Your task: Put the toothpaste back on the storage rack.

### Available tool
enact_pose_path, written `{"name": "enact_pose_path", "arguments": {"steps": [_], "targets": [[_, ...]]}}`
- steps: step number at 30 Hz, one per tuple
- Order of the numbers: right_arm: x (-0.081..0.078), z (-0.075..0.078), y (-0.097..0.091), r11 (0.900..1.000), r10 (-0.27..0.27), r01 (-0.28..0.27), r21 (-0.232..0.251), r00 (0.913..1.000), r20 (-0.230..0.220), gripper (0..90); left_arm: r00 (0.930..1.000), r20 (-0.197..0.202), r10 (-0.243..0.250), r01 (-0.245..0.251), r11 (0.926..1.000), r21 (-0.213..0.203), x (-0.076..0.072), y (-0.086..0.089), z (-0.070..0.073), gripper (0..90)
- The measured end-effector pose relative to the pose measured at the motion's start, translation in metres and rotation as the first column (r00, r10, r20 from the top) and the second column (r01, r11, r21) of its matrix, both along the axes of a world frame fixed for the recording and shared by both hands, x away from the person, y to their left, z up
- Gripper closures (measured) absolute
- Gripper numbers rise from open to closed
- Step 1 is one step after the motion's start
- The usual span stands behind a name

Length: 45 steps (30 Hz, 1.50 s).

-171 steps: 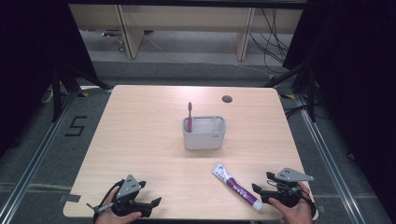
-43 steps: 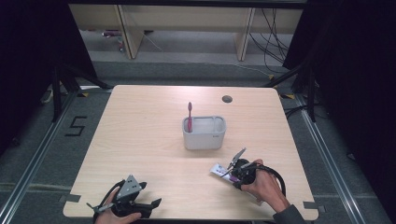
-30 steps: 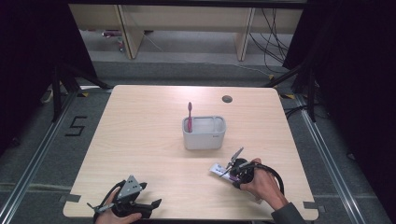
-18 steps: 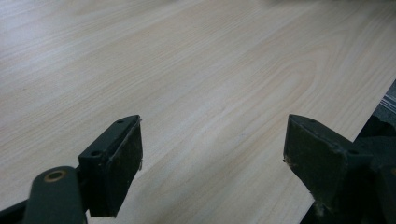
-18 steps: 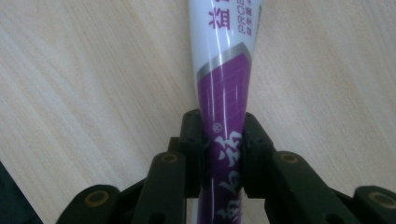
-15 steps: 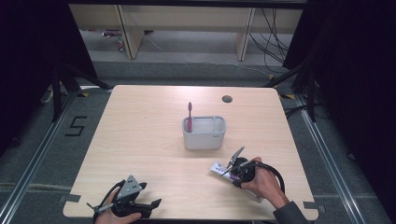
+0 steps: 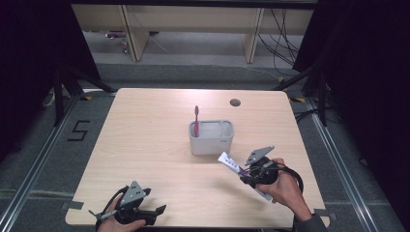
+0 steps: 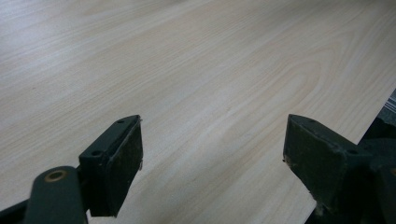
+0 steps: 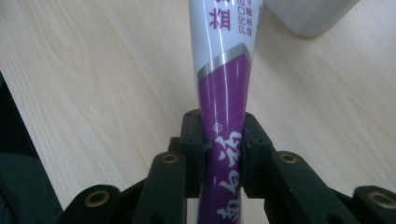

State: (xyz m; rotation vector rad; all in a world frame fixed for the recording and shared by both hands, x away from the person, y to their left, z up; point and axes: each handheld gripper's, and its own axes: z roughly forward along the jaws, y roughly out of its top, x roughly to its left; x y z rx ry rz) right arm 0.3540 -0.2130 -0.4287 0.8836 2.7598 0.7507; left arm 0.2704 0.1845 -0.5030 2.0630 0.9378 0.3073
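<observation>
Gripping the toothpaste tube [image 9: 223, 93] around its purple lower half, the right gripper [image 9: 223, 154] has its jaws clamped tight, the soft tube pinched in between them. In the high view the same tube [image 7: 232, 164] slants up and away from this gripper [image 7: 251, 175], its white end pointing toward the grey holder [image 7: 211, 143], which stands just ahead of the gripper and a little to its left. That white end appears raised off the table [image 7: 154, 140] rather than lying flat, though how far clear the rest is I cannot tell.

As I judge it, the work is putting the tube into the holder beside the toothbrush [image 7: 196, 121], which already stands upright in the compartment farther from the right gripper. The grasp is done and the lift looks begun. What is left: carrying the tube forward over the holder's rim, tipping it upright, lowering it into the free compartment nearer this gripper, and letting go.

The left gripper [image 8: 212, 154] is released, its two pads spread wide with nothing but bare wood between them. In the high view it [image 7: 145, 212] rests at the table's near edge, well apart from the tube and the holder.

Counted: one toothpaste tube, one toothbrush, one holder with two compartments, one table with one round hole [image 7: 235, 102] beyond the holder, and two grippers, each held in a hand.
</observation>
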Motion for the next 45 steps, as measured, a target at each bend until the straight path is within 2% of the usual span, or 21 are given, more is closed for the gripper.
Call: {"name": "enact_pose_path", "arguments": {"steps": [3, 4, 5, 6, 9, 10, 15, 16, 21, 22, 26, 28, 31, 32, 36, 38, 39, 40, 42, 43, 45], "targets": [[0.001, 0.006, -0.004, 0.9982, -0.002, 0.0, 0.06, 0.9994, 0.036, 75.1, 1.0, -0.004, 0.006, -0.006, 1.0, 0.006, 0.0, 0.001, 0.001, 19.4], [0.0, 0.009, -0.003, 0.9957, -0.037, 0.034, 0.086, 0.9986, 0.036, 75.1, 1.0, -0.002, 0.007, -0.007, 1.0, 0.005, 0.0, 0.001, 0.001, 19.4], [0.004, 0.01, -0.005, 0.9941, 0.01, -0.018, 0.107, 0.9974, 0.071, 75.1, 1.0, -0.001, 0.006, -0.006, 1.0, 0.006, 0.0, 0.001, 0.001, 19.5], [0.004, 0.013, -0.007, 0.9924, 0.016, -0.027, 0.12, 0.9959, 0.089, 75.1, 1.0, -0.001, 0.006, -0.006, 1.0, 0.007, 0.0, 0.001, 0.001, 19.5], [0.004, 0.018, -0.006, 0.9835, -0.031, 0.015, 0.18, 0.9961, 0.083, 75.1, 0.9997, 0.003, 0.025, -0.025, 0.9994, -0.024, 0.0, 0.0, 0.0, 19.4], [0.005, 0.019, -0.006, 0.9798, -0.035, 0.014, 0.199, 0.9941, 0.103, 75.1, 1.0, 0.005, 0.008, -0.008, 1.0, 0.002, 0.0, 0.002, 0.001, 19.4], [0.009, 0.028, -0.004, 0.9631, -0.043, 0.008, 0.269, 0.9911, 0.126, 75.1, 0.9999, 0.001, 0.012, -0.012, 0.9999, 0.002, 0.0, 0.002, 0.001, 19.5], [0.011, 0.029, -0.004, 0.9608, -0.032, -0.012, 0.277, 0.9876, 0.154, 75.1, 0.9999, 0.004, 0.012, -0.012, 0.9999, 0.0, 0.0, 0.002, 0.001, 19.5], [0.015, 0.035, 0.001, 0.9464, -0.057, 0.002, 0.323, 0.9855, 0.16, 75.1, 0.9998, 0.002, 0.019, -0.019, 0.9998, -0.009, 0.0, 0.002, 0.001, 19.5], [0.017, 0.037, 0.001, 0.9428, -0.059, -0.007, 0.333, 0.9806, 0.187, 75.1, 0.9996, -0.001, 0.027, -0.027, 0.9995, -0.016, -0.001, 0.001, 0.002, 19.5], [0.021, 0.041, 0.003, 0.9313, -0.067, -0.005, 0.364, 0.9803, 0.186, 75.1, 0.9999, 0.005, 0.01, -0.01, 0.9999, 0.001, 0.0, 0.003, 0.001, 19.5], [0.024, 0.043, 0.002, 0.9252, -0.074, -0.014, 0.379, 0.9733, 0.217, 75.1, 0.9999, 0.006, 0.01, -0.01, 1.0, 0.001, 0.0, 0.003, 0.002, 19.5], [0.027, 0.045, 0.004, 0.9168, -0.086, -0.002, 0.399, 0.9754, 0.203, 75.1, 0.9998, 0.006, 0.017, -0.017, 0.9998, -0.01, 0.0, 0.003, 0.001, 19.5], [0.029, 0.046, 0.004, 0.915, -0.091, -0.011, 0.403, 0.9682, 0.233, 75.1, 0.9998, 0.006, 0.018, -0.018, 0.9998, -0.011, 0.0, 0.003, 0.001, 19.5], [0.033, 0.048, 0.006, 0.9011, -0.1, -0.005, 0.434, 0.9705, 0.219, 75.1, 0.9996, 0.003, 0.029, -0.029, 0.9993, -0.022, 0.0, 0.002, 0.001, 19.5], [0.035, 0.05, 0.005, 0.9047, -0.105, -0.009, 0.426, 0.964, 0.244, 75.1, 0.9996, 0.005, 0.029, -0.029, 0.9993, -0.023, 0.0, 0.002, 0.001, 19.5], [0.036, 0.05, 0.005, 0.8985, -0.111, -0.01, 0.439, 0.9621, 0.249, 75.1, 0.9996, 0.005, 0.029, -0.029, 0.9993, -0.022, 0.0, 0.002, 0.001, 19.5], [0.037, 0.05, 0.006, 0.8951, -0.112, 0.002, 0.446, 0.969, 0.22, 75.1, 0.9995, 0.003, 0.031, -0.03, 0.9993, -0.023, -0.001, 0.002, 0.001, 19.5], [0.038, 0.05, 0.005, 0.8948, -0.116, -0.002, 0.447, 0.9649, 0.236, 75.1, 0.9996, 0.003, 0.028, -0.028, 0.9994, -0.022, 0.0, 0.002, 0.001, 19.5], [0.038, 0.05, 0.006, 0.8898, -0.121, 0.012, 0.456, 0.9696, 0.212, 75.1, 0.9996, 0.003, 0.029, -0.028, 0.9994, -0.021, 0.0, 0.002, 0.001, 19.5], [0.041, 0.05, 0.007, 0.8861, -0.12, 0.002, 0.464, 0.967, 0.225, 75.1, 0.9996, 0.003, 0.03, -0.03, 0.9993, -0.023, 0.0, 0.002, 0.001, 19.5]]}}
